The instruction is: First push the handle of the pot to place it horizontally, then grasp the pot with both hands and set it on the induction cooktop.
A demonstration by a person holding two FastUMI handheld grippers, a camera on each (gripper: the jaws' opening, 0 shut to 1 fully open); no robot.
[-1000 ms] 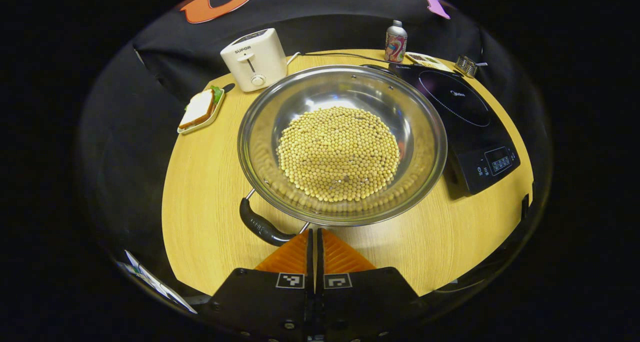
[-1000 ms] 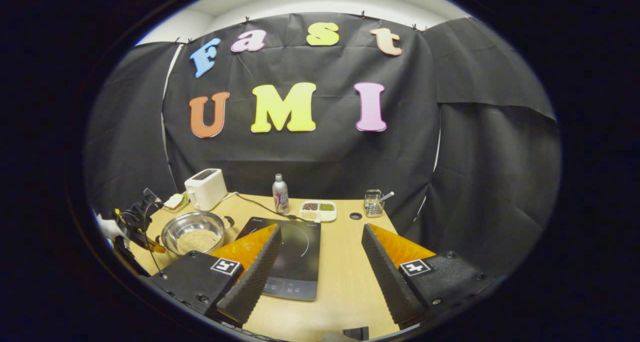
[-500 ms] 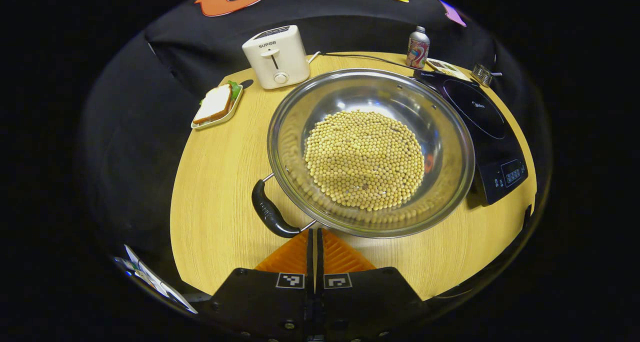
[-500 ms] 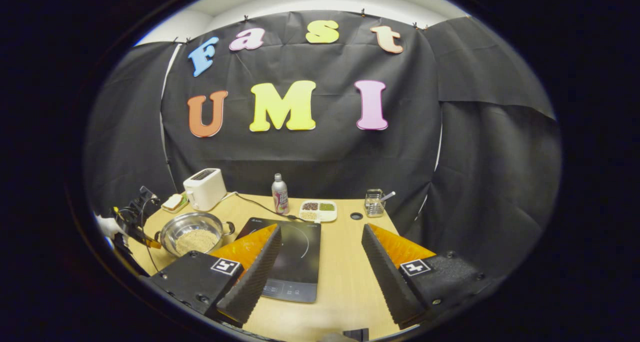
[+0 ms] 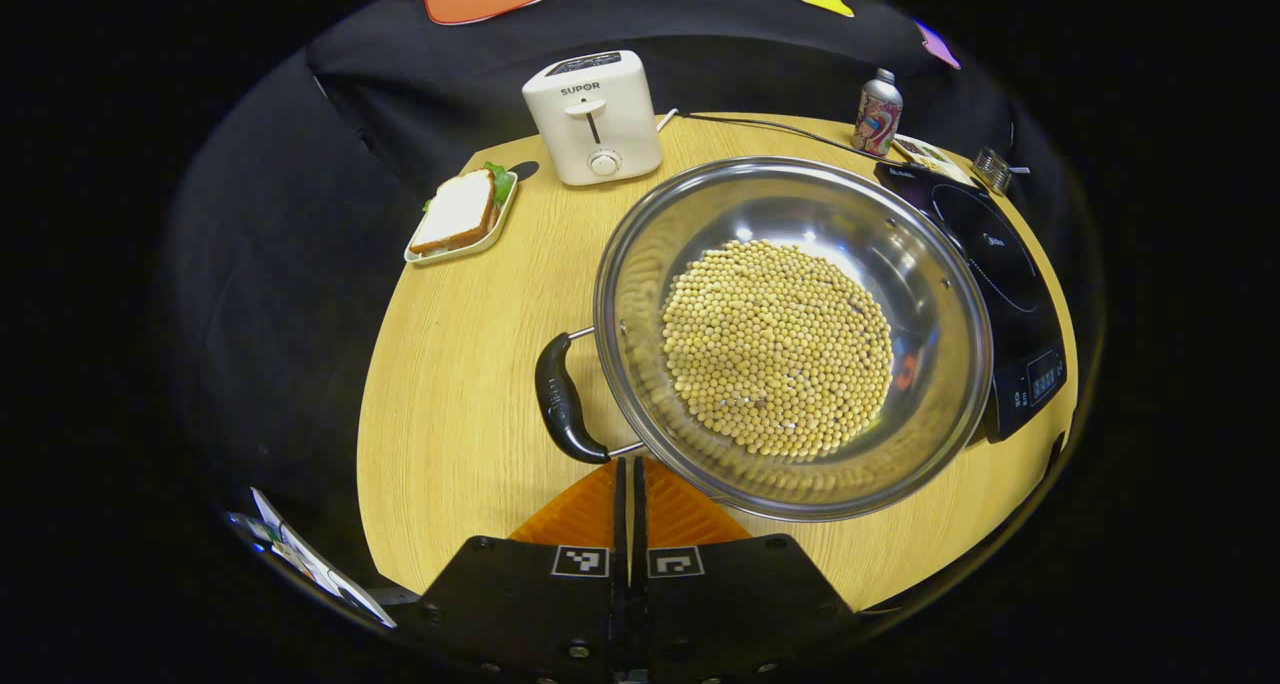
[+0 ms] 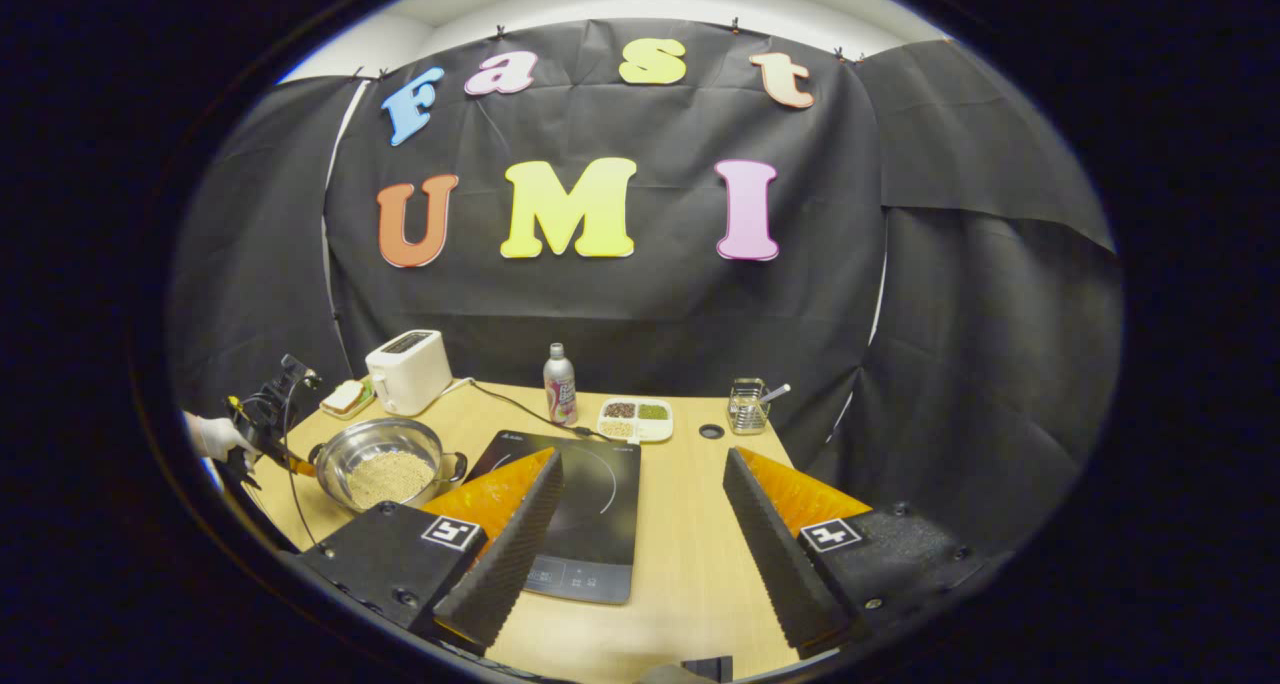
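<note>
On the wooden tabletop the pot of beans sits just left of the induction cooktop. The left hand-held gripper, fingers pressed together, touches its black handle. The right hand-held gripper hangs spread wide above the cooktop.

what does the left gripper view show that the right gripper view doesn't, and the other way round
The left gripper view gives the close detail: the left gripper, fingers together, tips at the rim of the pot beside its near black handle, and the beans individually.

The right gripper view adds the right gripper, open above the table and holding nothing, a gloved hand at the far left, and the wire caddy.

Both show the pot, the induction cooktop, the toaster, the sandwich plate and the bottle.
</note>
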